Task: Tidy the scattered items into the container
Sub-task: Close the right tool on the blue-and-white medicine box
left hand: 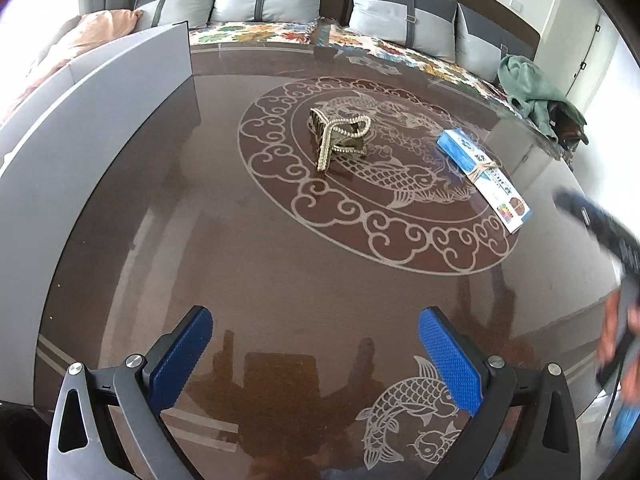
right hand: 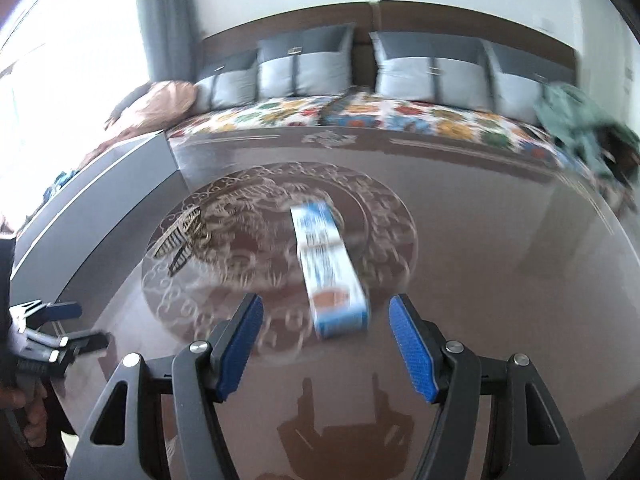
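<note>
Scattered items lie on a dark glossy bench (left hand: 280,280) that we see etched with a pale ring of clouds and carp: a beaded gold hair claw (left hand: 340,136) near the middle of the ring, and a blue-and-white carton (left hand: 484,174) with a band round it toward the ring's right edge, well apart from the claw. A grey box-like container (left hand: 100,92) stands along the bench's left side; we cannot see into it. Behind the bench runs a sofa (left hand: 360,44) with a flowered throw and grey cushions (left hand: 272,4), a peach cover at its left end and a green garment (left hand: 532,88) heaped at its right. Our left tongs (left hand: 316,364) hover open above bare bench, holding nothing. Our right tongs (right hand: 326,350) are open too, the near end of the carton just ahead between their blue pads (right hand: 412,352); that view is smeared, so print and pattern blur. From the left view the right tongs are a dark streak at the edge.
</note>
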`<act>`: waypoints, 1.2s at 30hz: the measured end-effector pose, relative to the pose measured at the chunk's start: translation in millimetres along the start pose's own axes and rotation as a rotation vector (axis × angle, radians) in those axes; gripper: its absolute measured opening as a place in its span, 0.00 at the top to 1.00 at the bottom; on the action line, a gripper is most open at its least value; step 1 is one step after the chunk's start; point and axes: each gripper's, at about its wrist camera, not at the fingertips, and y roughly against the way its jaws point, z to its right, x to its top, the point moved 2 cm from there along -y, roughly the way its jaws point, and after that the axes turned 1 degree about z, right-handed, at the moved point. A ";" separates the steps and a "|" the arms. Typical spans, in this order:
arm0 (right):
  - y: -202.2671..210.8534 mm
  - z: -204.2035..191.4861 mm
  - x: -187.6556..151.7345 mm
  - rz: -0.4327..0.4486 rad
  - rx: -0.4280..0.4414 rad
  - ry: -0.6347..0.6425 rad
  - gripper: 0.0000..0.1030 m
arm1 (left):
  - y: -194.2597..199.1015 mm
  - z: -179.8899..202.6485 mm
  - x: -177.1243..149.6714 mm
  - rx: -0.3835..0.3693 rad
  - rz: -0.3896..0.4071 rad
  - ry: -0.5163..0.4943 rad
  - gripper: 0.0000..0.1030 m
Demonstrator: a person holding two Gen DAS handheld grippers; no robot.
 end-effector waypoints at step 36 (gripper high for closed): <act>-97.1 11.3 -0.1 -0.128 -0.008 0.118 0.59 | -19.5 11.7 67.4 -0.023 -0.009 -0.096 0.00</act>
